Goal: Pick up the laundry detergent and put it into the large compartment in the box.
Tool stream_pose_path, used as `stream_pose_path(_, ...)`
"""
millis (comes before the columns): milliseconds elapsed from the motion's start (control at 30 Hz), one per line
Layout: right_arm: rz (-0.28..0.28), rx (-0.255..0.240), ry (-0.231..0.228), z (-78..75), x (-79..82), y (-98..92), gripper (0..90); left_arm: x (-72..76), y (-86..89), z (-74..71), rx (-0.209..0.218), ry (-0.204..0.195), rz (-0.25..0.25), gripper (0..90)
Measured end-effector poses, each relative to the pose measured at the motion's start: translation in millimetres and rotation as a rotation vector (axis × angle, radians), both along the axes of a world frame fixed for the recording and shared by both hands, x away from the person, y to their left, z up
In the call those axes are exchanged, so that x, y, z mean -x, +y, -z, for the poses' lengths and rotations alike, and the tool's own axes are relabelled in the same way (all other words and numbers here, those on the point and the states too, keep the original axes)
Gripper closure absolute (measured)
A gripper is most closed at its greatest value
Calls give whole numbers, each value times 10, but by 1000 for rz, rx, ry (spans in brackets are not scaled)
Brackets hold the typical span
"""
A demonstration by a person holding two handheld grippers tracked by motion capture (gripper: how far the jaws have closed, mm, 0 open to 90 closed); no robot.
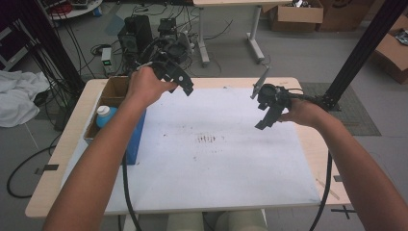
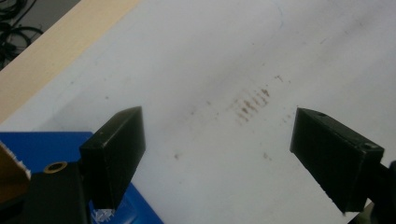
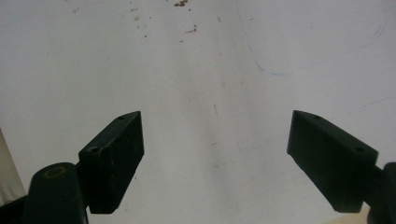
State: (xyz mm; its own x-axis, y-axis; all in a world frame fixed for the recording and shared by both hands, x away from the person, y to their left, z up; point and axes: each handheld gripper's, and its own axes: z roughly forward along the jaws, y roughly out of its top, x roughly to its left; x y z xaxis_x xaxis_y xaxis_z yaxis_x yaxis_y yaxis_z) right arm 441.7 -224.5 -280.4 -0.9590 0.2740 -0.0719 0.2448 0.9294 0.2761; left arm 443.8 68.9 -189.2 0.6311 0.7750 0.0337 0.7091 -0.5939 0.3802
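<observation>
Jaws spread wide on left gripper [image 2: 217,156] and right gripper [image 3: 215,158], above white sheet [image 1: 216,159].

i see dim, even light and soft shadows; the white mat [image 1: 216,144] looks dull; gripper views slightly soft, grainy.

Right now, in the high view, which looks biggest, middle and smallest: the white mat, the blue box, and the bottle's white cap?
1. White mat, by far the largest.
2. Blue box, partly hidden behind the left forearm.
3. White cap, smallest.
</observation>
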Motion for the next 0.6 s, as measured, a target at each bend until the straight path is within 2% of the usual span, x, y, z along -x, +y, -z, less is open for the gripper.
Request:
stream_pose_path(67,2,1,0,-5,5,-3,188,-19,-26,16,-6,4,11,187)
stream_pose_path(133,3,1,1,-14,18,-18,188,-69,-98,66,-9,11,52,187)
stream_pose_path(167,3,1,1,-14,18,-18,188,-69,-98,66,-9,11,52,187)
stream_pose_path(200,4,0,1,-21,27,-33,188,-95,-147,106,-10,11,85,187)
stream_pose_path(233,6,-4,2,-24,31,-41,189,-95,-147,106,-10,11,85,188)
stream_pose_path(267,5,-5,0,-26,33,-49,189,-116,-201,149,-26,17,115,189)
stream_pose_path(333,8,-5,3,-26,39,-63,189,-137,-246,191,-42,27,142,191)
stream_pose_path(600,8,-10,13,25,31,-90,188,-186,-307,279,-55,49,167,197)
